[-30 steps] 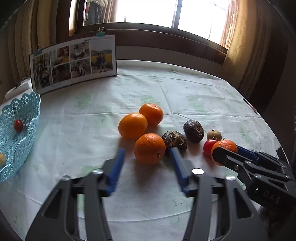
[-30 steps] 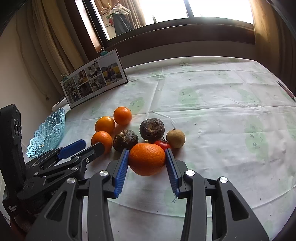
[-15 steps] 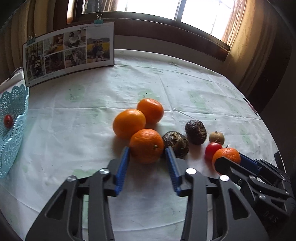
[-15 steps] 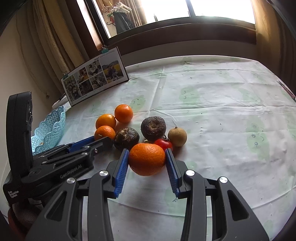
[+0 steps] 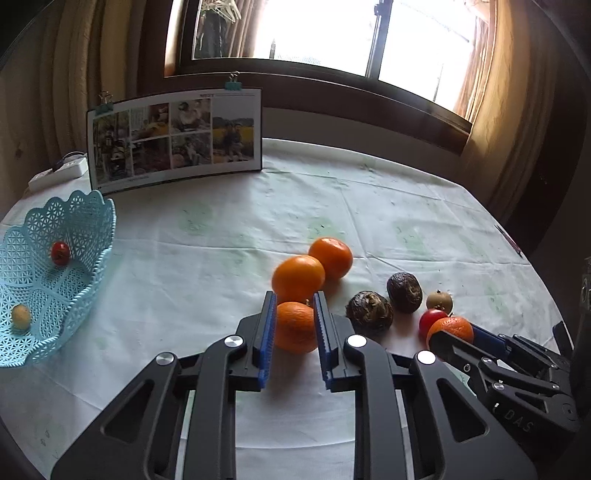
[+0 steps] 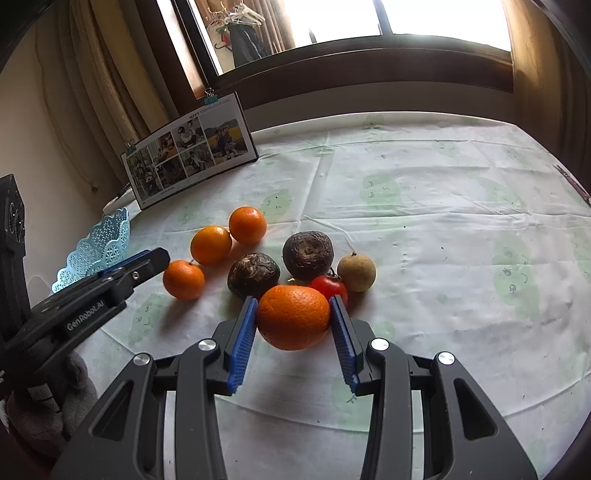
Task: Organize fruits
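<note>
Gripping an orange (image 5: 294, 326) between blue pads (image 5: 266, 336), left gripper (image 5: 294, 321) closed narrow on it near the tabletop's near edge, left of the fruit cluster; cannot tell whether lifted or resting on the cloth. Right gripper (image 6: 293, 325) likewise clamped on a larger orange (image 6: 293, 317), pads touching both its sides, just in front of the red tomato (image 6: 330, 287). Two more oranges (image 5: 298, 278) (image 5: 331, 257) touching each other just behind the left-held one, toward the tabletop's middle. Two dark wrinkled fruits (image 6: 253, 273) (image 6: 308, 254) side by side behind the right-held orange, tan round fruit (image 6: 356, 272) just beside the tomato on the right. Pale green-patterned tablecloth (image 6: 424, 206) covering the round tabletop. Blue lattice basket (image 5: 74, 221) at the left edge, holding a small red fruit (image 5: 60, 253) and a small yellowish fruit (image 5: 20, 316), well apart from each other. Photo calendar (image 5: 173, 142) upright at the far left edge, binder clips on its top. White power strip (image 5: 59, 173) beside it at the far left. Window (image 5: 314, 33) and curtains (image 5: 513, 110) behind the tabletop.
</note>
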`<state>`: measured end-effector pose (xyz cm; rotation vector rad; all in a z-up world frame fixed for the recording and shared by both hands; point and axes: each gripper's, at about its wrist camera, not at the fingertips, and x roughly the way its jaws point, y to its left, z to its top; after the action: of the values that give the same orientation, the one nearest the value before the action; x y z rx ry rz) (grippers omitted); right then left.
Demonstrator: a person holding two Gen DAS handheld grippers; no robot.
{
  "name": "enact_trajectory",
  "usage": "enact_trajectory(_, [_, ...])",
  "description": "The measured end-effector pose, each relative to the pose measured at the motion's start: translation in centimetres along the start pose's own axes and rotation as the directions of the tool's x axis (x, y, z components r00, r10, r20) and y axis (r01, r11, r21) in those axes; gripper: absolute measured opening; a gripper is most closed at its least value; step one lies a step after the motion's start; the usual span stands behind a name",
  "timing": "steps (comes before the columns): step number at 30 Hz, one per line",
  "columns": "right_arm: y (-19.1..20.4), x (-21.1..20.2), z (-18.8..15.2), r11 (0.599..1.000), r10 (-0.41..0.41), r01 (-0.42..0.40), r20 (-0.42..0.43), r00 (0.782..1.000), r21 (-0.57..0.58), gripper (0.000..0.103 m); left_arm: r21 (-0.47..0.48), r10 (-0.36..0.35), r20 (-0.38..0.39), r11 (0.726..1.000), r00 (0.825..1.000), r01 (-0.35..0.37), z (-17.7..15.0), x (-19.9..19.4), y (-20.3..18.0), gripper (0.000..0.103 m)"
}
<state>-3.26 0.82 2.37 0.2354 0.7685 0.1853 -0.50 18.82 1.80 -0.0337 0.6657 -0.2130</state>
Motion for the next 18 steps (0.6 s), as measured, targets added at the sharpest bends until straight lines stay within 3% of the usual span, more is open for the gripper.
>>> enact_trajectory(2, [0.1, -0.1, 0.0, 1.0, -0.003, 0.003, 0.004, 1.0, -0.001, 0.041, -0.028, -0.003, -0.016, 1.0, 1.0, 0.003, 0.0, 0.2, 0.6, 0.038])
enact_trajectory(3, [0.1, -0.1, 0.0, 1.0, -0.004, 0.004, 0.007, 1.0, -0.002, 0.041, -0.044, -0.014, -0.027, 0.999, 1.0, 0.013, 0.0, 0.4, 0.8, 0.055])
enact_trajectory(4, [0.1, -0.1, 0.0, 1.0, -0.005, 0.005, 0.008, 1.0, -0.003, 0.041, -0.062, -0.02, -0.032, 0.998, 0.999, 0.018, 0.0, 0.5, 1.1, 0.064])
enact_trajectory(12, [0.2, -0.2, 0.0, 1.0, 0.001, -0.001, 0.008, 1.0, -0.009, 0.041, -0.012, -0.012, -0.096, 1.0, 0.995, 0.011, -0.9, 2.2, 0.0, 0.065])
enact_trajectory(13, [0.2, -0.2, 0.0, 1.0, 0.003, -0.003, 0.007, 1.0, -0.01, 0.041, 0.003, -0.002, -0.119, 1.0, 0.993, 0.002, -1.1, 2.7, -0.3, 0.063])
enact_trajectory(15, [0.3, -0.2, 0.0, 1.0, 0.005, -0.005, 0.006, 1.0, -0.012, 0.04, 0.016, 0.011, -0.141, 1.0, 0.99, -0.009, -1.3, 3.3, -0.4, 0.041])
enact_trajectory(18, [0.3, -0.2, 0.0, 1.0, 0.005, -0.005, 0.007, 1.0, -0.011, 0.04, 0.007, -0.005, -0.131, 1.0, 0.991, 0.006, -1.3, 3.0, -0.1, 0.041])
